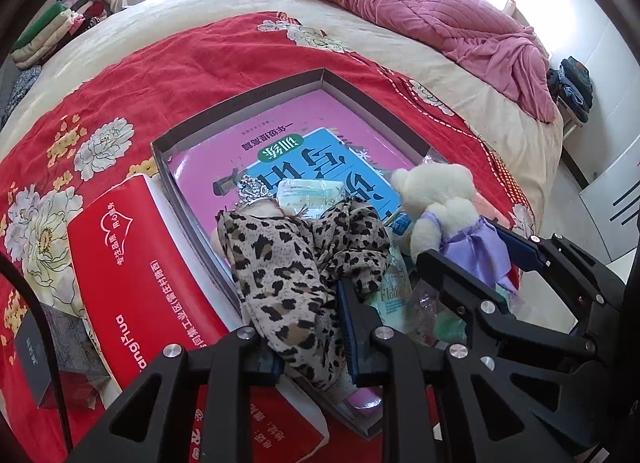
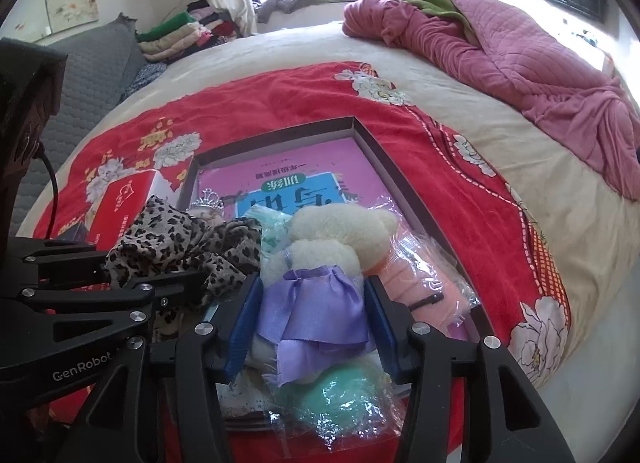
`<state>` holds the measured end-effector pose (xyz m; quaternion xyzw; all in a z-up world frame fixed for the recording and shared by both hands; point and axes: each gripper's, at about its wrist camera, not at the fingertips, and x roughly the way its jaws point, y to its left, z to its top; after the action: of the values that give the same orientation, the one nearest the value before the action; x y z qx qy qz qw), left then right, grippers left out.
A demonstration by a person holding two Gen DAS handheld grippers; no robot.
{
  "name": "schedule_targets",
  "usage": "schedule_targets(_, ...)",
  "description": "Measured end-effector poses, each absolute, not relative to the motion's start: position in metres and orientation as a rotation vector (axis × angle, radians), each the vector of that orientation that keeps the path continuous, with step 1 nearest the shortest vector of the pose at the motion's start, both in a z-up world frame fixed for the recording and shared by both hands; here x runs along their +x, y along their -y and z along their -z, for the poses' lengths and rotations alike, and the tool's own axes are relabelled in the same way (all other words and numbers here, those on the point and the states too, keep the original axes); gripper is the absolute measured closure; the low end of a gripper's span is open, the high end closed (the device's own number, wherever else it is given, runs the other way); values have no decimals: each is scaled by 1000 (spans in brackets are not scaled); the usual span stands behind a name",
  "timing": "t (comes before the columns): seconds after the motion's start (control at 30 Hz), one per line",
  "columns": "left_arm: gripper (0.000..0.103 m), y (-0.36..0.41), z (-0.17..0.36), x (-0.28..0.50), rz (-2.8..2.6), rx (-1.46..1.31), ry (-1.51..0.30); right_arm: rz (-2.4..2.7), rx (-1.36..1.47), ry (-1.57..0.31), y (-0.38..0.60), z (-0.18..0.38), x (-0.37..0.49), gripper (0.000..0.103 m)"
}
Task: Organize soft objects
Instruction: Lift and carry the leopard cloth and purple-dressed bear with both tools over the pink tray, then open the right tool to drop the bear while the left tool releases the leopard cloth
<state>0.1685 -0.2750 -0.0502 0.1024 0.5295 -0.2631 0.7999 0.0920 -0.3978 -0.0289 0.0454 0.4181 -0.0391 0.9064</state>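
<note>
A shallow grey box lies on the red flowered bedspread with a pink and blue book inside. A leopard-print cloth is draped over the box's near left edge. It runs between the blue pads of my left gripper, whose jaws stand slightly apart and loose around it. A cream teddy bear in a purple satin skirt sits on the pile in the box. My right gripper straddles the skirt, with its pads just clear of the fabric. A small silver tiara peeks out behind the cloth.
A red carton lies left of the box. A bagged green soft item and a bagged peach one rest at the box's near right corner. A crumpled pink quilt covers the far right of the bed. Folded clothes are stacked far left.
</note>
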Motion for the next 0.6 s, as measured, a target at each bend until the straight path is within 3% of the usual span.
schedule_targets(0.6,79,275,48,166,565,231,-1138,116,106,-835,405,14,81,43)
